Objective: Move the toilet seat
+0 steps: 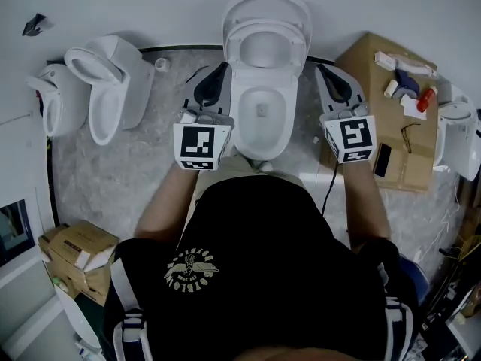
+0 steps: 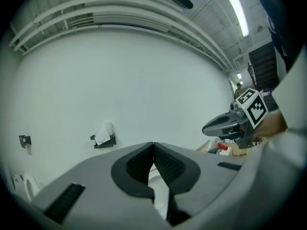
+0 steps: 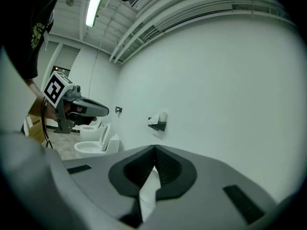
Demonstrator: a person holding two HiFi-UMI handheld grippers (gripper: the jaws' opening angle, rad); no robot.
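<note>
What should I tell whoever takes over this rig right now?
Left gripper: fingers shut, empty, beside the toilet bowl on its left.
Right gripper: fingers shut, empty, on the bowl's right.
Toilet seat: appears raised, leaning back toward the wall; neither gripper touches it.
Done: the seat looks lifted and let go.
Left: probably nothing, unless it must come down, which would need a fresh grasp.
</note>
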